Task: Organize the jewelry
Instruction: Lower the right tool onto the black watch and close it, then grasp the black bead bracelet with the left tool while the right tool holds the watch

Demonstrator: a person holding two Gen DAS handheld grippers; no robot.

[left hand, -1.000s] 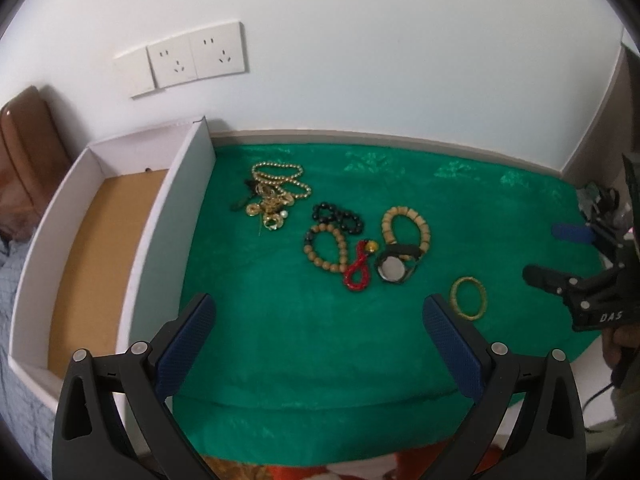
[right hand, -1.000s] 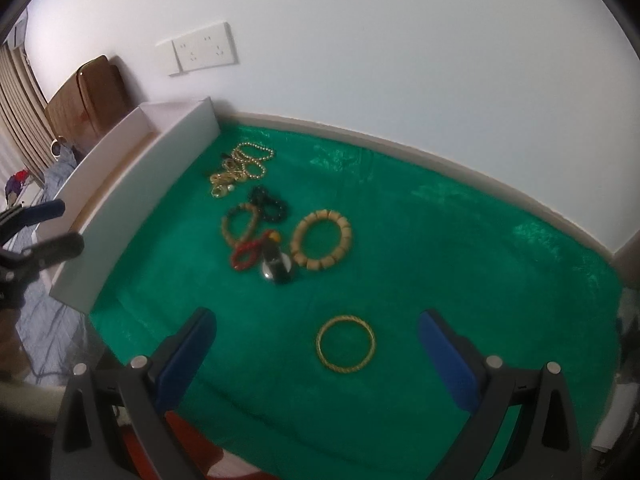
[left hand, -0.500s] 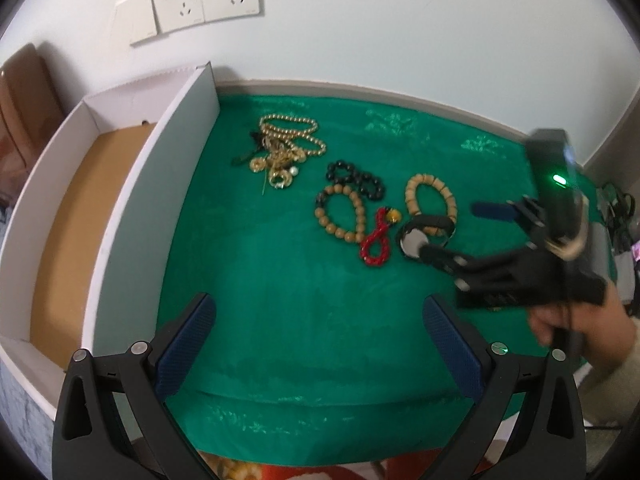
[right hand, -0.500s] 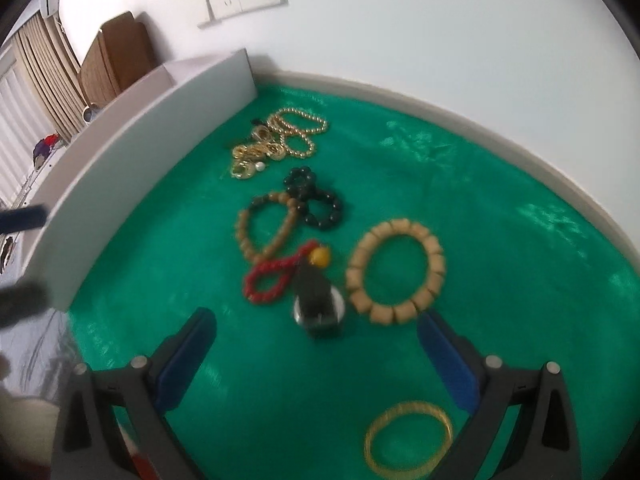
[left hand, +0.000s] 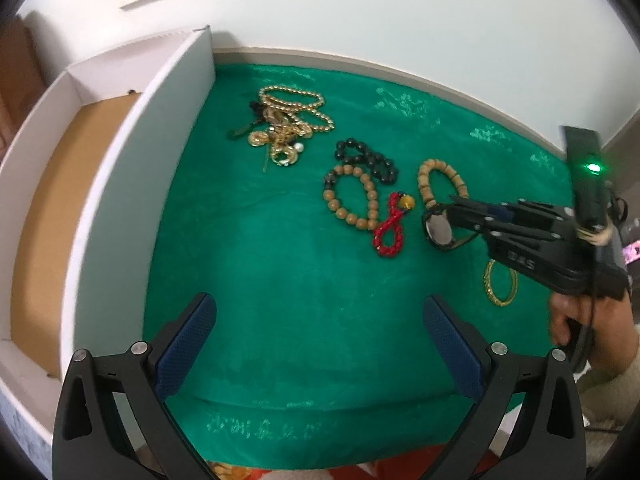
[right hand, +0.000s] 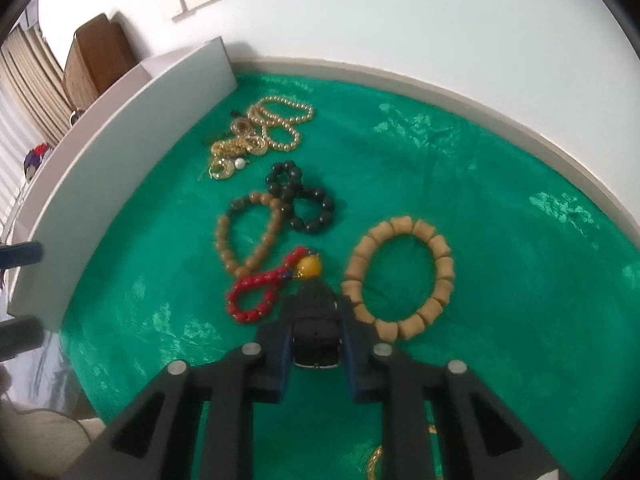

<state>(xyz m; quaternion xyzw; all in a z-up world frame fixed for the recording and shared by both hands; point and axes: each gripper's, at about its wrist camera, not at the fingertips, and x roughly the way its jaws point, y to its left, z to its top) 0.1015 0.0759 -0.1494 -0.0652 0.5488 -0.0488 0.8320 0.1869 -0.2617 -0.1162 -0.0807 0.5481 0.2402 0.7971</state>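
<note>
Jewelry lies spread on a green cloth (left hand: 280,264). A black wristwatch (right hand: 316,328) rests beside a red bead bracelet (right hand: 256,296) and a chunky wooden bracelet (right hand: 400,276). My right gripper (right hand: 316,320) points down at the watch; its jaws are closing, with the blue pads against both sides of the watch case. In the left wrist view the same right gripper (left hand: 444,216) covers the watch (left hand: 438,232), with a hand behind it. My left gripper (left hand: 319,306) hovers open over bare cloth with nothing between its fingers.
A white box (left hand: 132,184) with a brown cardboard floor stands along the cloth's left side. A gold chain pile (left hand: 288,128), black beads (left hand: 368,160), a brown bead bracelet (left hand: 352,196) and a gold bangle (left hand: 500,280) lie on the cloth. A wall runs behind.
My right gripper came down over the watch and its jaws went from wide open to closed around it. The left gripper sank a little toward the cloth.
</note>
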